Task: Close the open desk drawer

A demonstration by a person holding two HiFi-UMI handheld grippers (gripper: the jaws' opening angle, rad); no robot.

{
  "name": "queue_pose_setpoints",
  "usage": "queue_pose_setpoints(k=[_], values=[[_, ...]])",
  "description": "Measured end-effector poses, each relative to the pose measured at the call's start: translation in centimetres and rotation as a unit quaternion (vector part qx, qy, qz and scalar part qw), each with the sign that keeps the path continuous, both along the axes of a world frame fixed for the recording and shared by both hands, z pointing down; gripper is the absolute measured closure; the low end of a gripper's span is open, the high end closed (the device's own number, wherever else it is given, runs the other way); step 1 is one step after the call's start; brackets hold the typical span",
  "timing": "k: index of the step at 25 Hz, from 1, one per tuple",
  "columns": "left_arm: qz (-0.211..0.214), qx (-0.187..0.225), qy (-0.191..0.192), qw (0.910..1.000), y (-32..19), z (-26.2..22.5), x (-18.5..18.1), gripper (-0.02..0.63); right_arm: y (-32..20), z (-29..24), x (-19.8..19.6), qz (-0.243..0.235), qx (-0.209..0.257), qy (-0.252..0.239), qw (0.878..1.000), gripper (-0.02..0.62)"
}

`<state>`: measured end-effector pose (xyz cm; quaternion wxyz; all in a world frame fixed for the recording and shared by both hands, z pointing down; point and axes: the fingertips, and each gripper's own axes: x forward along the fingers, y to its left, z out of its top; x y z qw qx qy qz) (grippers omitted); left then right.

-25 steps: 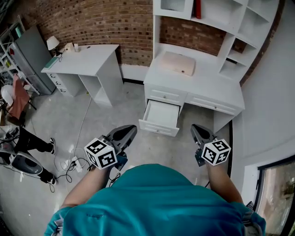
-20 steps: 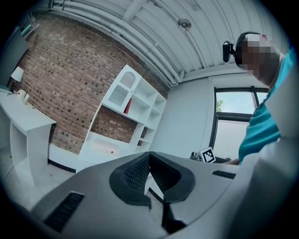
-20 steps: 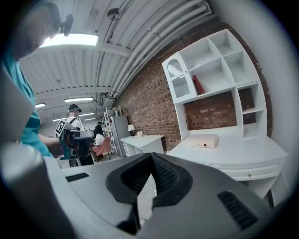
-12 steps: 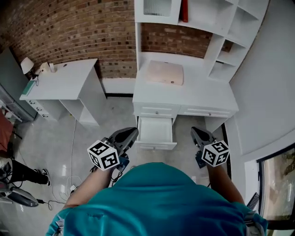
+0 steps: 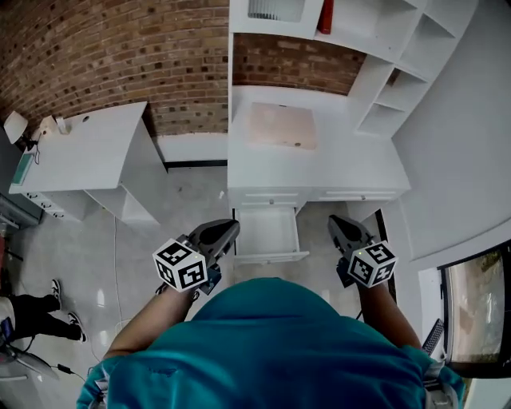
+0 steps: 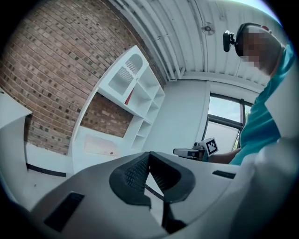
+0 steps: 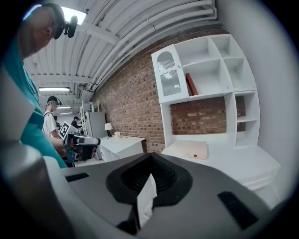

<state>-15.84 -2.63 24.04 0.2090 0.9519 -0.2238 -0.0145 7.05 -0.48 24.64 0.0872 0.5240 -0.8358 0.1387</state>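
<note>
The person's teal shirt point(image 5: 271, 343) fills the near edge of the head view. Just beyond it both arms reach forward. The left gripper point(image 5: 227, 230) has its jaws pressed together at the tips with nothing between them, as the left gripper view shows point(image 6: 149, 156). The right gripper point(image 5: 336, 224) is likewise pressed together and holds nothing point(image 7: 150, 156). Both hang in the air, apart from the furniture, one to each side of the open drawer point(image 5: 267, 232).

The drawer stands pulled out from the left end of the white desk's point(image 5: 359, 164) front edge, between the two grippers and just ahead of their tips. Neither gripper touches it.

On the desk top, toward its back left corner, a pale wooden board point(image 5: 279, 126) lies flat. Behind it rises a white shelf unit point(image 5: 383, 56), with a red book point(image 5: 326, 16) upright in an upper compartment.

A brick wall point(image 5: 120, 48) runs behind. A second white desk point(image 5: 88, 152) stands against it at the left, well apart from the first, with a small lamp point(image 5: 14, 126) at its far left corner.
</note>
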Motion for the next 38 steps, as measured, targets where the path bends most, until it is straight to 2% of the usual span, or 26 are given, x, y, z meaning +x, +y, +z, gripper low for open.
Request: queue_pose_setpoints(k=[7,11,15,18,24,32,38], values=[[-0.04,-0.016,-0.03,0.9986,-1.0,3.1,1.1,0.592,-3.6,0.8,1.3,-0.047,0.005,-0.004,0.999,0.574],[-0.082,-0.045,-0.047,0.9945,-0.6,5.7,2.7,0.592,-4.6,0.8,2.5,-0.086,0.008,-0.001,0.996,0.574],[-0.107,-0.07,-0.065,0.9896,-0.7,8.2,5.0,0.592,-5.9,1.3,4.1,-0.12,0.02,0.015,0.992,0.574],[-0.111,-0.091,-0.077,0.9867,-0.9,10.0,6.5,0.592,-6.8,2.5,5.3,-0.127,0.017,0.015,0.992,0.574],[-0.096,-0.12,-0.126,0.98,-1.5,16.0,8.1,0.592,-7.9,7.3,6.4,-0.12,-0.004,0.021,0.993,0.574],[-0.062,-0.193,-0.189,0.9607,-0.8,28.2,9.7,0.592,-7.7,17.3,6.5,-0.11,-0.06,0.036,0.992,0.574],[-0.035,-0.265,-0.23,0.9357,1.8,38.8,10.6,0.592,-6.6,24.6,6.0,-0.117,-0.098,0.036,0.988,0.574]])
